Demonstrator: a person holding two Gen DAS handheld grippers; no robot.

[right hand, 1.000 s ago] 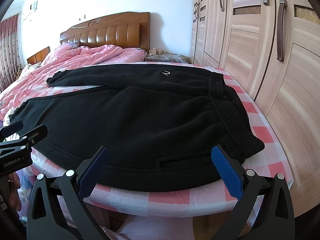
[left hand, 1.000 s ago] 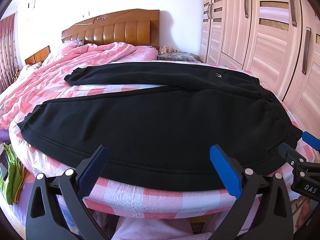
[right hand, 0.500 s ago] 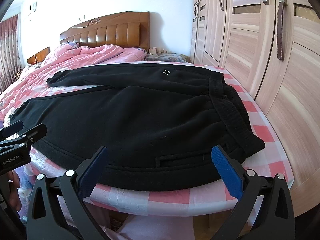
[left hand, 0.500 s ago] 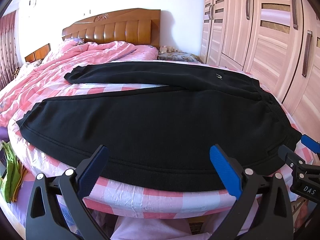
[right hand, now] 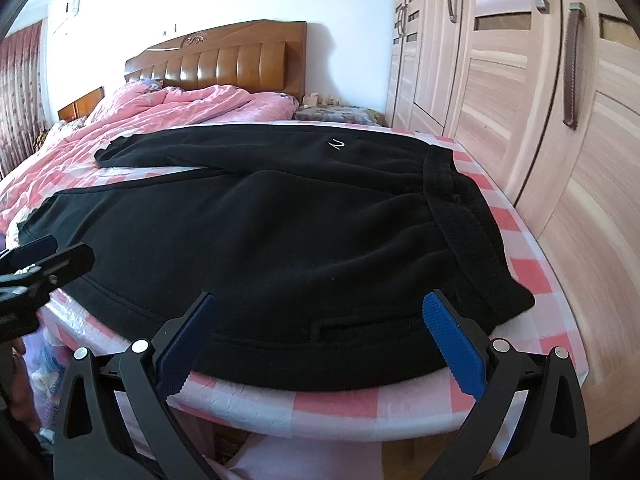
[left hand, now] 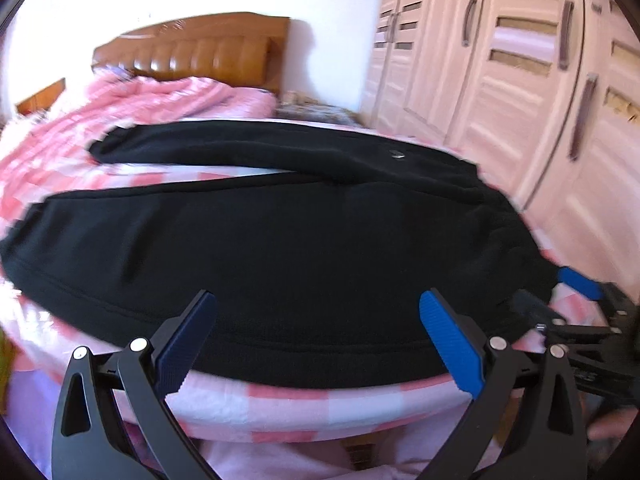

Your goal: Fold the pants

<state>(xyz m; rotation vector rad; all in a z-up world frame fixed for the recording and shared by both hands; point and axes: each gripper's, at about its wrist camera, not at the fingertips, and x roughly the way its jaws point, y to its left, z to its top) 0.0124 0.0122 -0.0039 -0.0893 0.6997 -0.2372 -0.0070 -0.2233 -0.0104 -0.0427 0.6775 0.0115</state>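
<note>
Right wrist view: black pants (right hand: 280, 240) lie spread flat across a bed (right hand: 528, 276) covered in a pink-and-white checked sheet, waistband toward the wardrobe (right hand: 560, 120) side, legs reaching the other way — one nearer the camera, one nearer the wooden headboard (right hand: 224, 56). The right gripper (right hand: 320, 344) hangs at the bed's near edge, jaws released and spread wide over the pants' near hem, grasping nothing. Left wrist view, blurred: the left gripper (left hand: 316, 340) hovers likewise over the near edge of the nearer leg, jaws parted and empty — the right gripper's blue-tipped fingers show at that frame's right margin. A rumpled pink quilt (right hand: 168, 112) sits by the headboard.
</note>
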